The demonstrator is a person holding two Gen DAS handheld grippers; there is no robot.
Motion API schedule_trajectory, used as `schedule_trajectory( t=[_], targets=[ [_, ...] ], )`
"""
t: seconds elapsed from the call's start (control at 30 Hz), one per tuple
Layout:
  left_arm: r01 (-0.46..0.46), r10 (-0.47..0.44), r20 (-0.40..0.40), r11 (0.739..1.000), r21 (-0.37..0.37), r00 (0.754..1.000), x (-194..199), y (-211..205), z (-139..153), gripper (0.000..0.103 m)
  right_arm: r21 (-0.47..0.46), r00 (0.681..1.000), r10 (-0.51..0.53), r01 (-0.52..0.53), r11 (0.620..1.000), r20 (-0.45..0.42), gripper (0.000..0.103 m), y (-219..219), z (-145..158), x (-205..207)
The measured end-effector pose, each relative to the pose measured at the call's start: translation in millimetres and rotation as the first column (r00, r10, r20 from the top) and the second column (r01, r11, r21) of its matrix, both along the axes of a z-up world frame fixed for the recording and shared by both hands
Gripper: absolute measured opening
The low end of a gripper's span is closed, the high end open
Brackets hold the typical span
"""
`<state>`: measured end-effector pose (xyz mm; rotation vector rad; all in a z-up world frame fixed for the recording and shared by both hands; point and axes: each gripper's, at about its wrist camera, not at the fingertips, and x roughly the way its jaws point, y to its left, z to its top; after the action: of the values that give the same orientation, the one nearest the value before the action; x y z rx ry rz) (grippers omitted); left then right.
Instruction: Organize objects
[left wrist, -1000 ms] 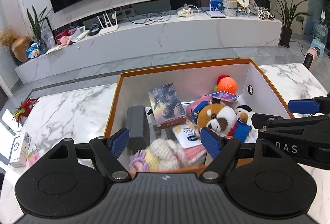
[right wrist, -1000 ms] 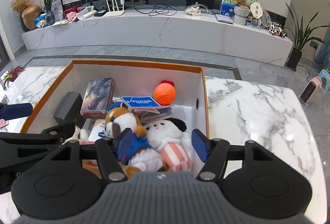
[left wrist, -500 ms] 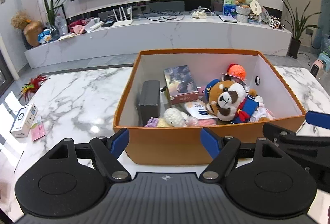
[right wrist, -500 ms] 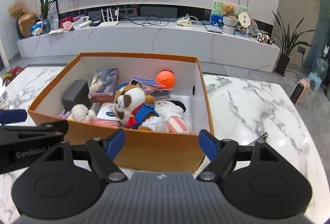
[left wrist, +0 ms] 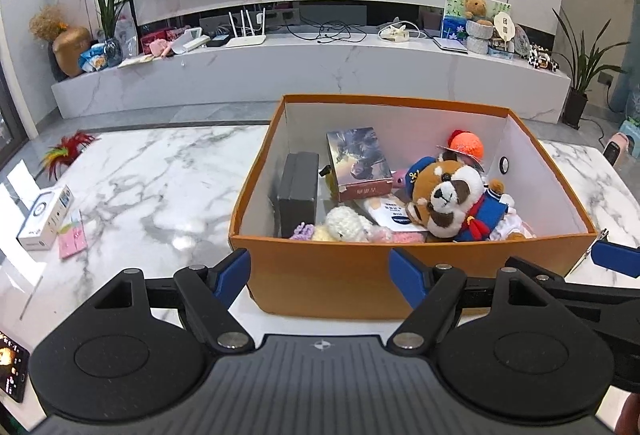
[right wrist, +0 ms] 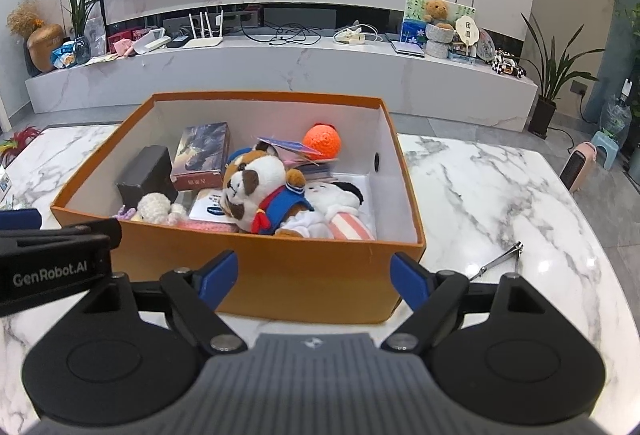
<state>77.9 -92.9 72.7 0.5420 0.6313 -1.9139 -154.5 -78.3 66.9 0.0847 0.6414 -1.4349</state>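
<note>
- Box (right wrist: 280, 275), orange and without a lid, stands on the marble bench (right wrist: 500, 203) in front of us, and most of the things are already inside it.
- Inside we see a plush dog in a blue sailor suit (right wrist: 260, 191), an orange knitted ball (right wrist: 322, 141), a book (right wrist: 202, 155), a dark case (right wrist: 148, 175) and some small knitted toys near the front wall.
- We judge that the step in hand is a pause between two items: nothing is being carried now.
- Our right gripper (right wrist: 314, 275) has just been opening its jaws, and nothing is between them; only the front wall of the box shows behind the gap.
- Our left gripper (left wrist: 320, 275) also has its jaws released and wide, with nothing between them.
- Both grippers are just before the near wall of the box, side by side and pointing forward and somewhat down, the left one toward the left front corner and the right one toward the right front corner.
- We think the next move calls for one of the loose things on the bench.
- A nail clipper (right wrist: 502, 259) lies just beside the right front corner of the box, close to the right gripper.
- A small white carton (left wrist: 46, 219) and a pink card (left wrist: 72, 239) lie well apart on the left side.
- The clipper is thin and flat on a shiny top, so we expect that a low and careful grasp will be needed.
</note>
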Motion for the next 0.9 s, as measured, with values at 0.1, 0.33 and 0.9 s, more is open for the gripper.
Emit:
schedule_trajectory(
  t=[0.1,0.33,0.9],
  targets=[
    [-0.005,0.005,0.003,1.0,0.004,1.0,0.2,-0.1,-1.0,0.09,0.007,1.0,0.0,0.0,1.0,0.0,0.084,-1.0,-1.1,0.7],
    [-0.019,0.019,0.013,1.0,0.02,1.0,0.8,-1.3,-3.3,0.09,0.01,1.0,0.005,-0.004,1.0,-0.007,0.084,-0.7,-3.6,4.3],
    [-0.012,0.012,0.025,1.0,0.009,1.0,-0.7,0.2,-3.2,0.09,0.016,1.0,-0.014,0.014,1.0,-0.019,0.085,-3.3,-5.1,4.2]
  ],
)
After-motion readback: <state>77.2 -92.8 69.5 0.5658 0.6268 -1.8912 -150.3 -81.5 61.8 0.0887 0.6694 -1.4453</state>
